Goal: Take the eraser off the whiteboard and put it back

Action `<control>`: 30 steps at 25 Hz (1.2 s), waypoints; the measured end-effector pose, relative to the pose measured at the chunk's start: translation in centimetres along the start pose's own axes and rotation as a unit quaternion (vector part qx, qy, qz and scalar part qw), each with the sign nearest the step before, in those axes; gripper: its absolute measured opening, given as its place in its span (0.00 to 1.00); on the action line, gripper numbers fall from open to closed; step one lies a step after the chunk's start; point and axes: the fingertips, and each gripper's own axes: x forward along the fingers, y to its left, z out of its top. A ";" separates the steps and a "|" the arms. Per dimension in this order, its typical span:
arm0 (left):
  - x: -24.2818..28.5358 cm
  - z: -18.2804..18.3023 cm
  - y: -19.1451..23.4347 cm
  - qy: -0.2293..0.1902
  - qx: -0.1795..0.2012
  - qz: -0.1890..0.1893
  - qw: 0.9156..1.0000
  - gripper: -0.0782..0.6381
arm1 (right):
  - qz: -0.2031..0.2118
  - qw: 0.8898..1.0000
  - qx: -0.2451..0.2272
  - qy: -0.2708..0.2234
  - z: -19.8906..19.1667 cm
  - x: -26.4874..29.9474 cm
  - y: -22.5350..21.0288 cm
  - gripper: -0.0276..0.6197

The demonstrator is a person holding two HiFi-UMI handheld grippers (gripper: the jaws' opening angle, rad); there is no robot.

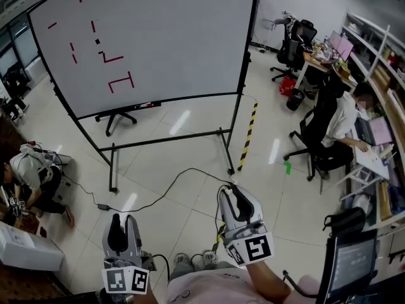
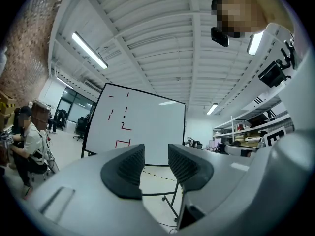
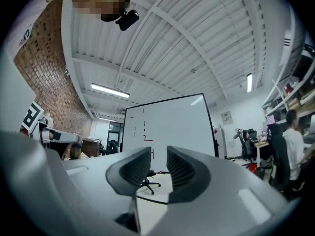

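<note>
A large whiteboard (image 1: pixel 164 37) on a wheeled stand faces me across the floor, with several short red marks on its left half. A small black block, apparently the eraser (image 1: pixel 97 41), sticks to the board among those marks; it also shows in the left gripper view (image 2: pixel 124 116) and the right gripper view (image 3: pixel 144 130). My left gripper (image 1: pixel 123 220) (image 2: pixel 156 154) is held low at the left, open and empty. My right gripper (image 1: pixel 234 194) (image 3: pixel 158 156) is a little further forward, with a narrower gap and nothing between its pads. Both point at the board from well short of it.
A black cable (image 1: pixel 164 189) runs over the floor before the stand's foot (image 1: pixel 112 185). A yellow-black strip (image 1: pixel 248 135) lies at the board's right. A person sits at desks (image 1: pixel 345 122) on the right and another crouches at left (image 1: pixel 28 170). A white box (image 1: pixel 25 249) is near left.
</note>
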 end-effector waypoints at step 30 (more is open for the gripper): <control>-1.0 -0.9 0.0 0.022 -0.033 -0.034 0.999 0.30 | -0.004 0.997 0.003 0.071 -4.2 -1.6 0.4 0.41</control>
